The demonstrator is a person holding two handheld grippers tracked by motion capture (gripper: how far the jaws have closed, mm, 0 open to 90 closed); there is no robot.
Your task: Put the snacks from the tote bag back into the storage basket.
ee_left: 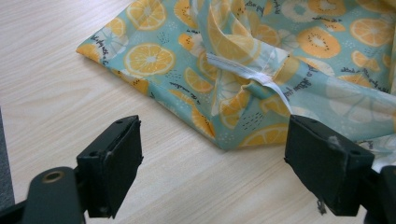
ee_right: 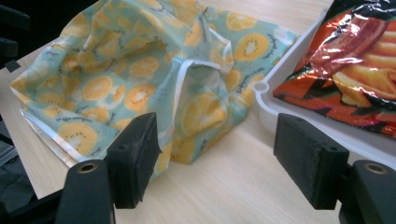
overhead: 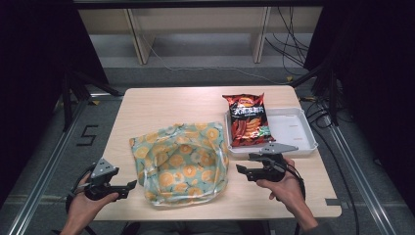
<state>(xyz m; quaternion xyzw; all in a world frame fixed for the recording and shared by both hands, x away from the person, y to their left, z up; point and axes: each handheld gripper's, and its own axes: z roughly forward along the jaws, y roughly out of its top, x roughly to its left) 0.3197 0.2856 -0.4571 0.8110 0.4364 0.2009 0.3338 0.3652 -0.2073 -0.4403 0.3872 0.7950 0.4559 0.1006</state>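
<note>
Table (overhead: pixel 161 100): light wood top, the landmark for the entries below.
Floor marking (overhead: pixel 87 135): a black "5" lay on the grey floor left of the table.
Wooden frame (overhead: pixel 200 29): pale legs stood on the floor beyond the table's far edge.
Cables (overhead: pixel 288 49): dark loose lines ran beyond the table's far right corner.

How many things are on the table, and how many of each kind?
Fruit-print bag: 1
Red snack packet: 1
White tray, which holds the packet: 1
Total: 3
</note>
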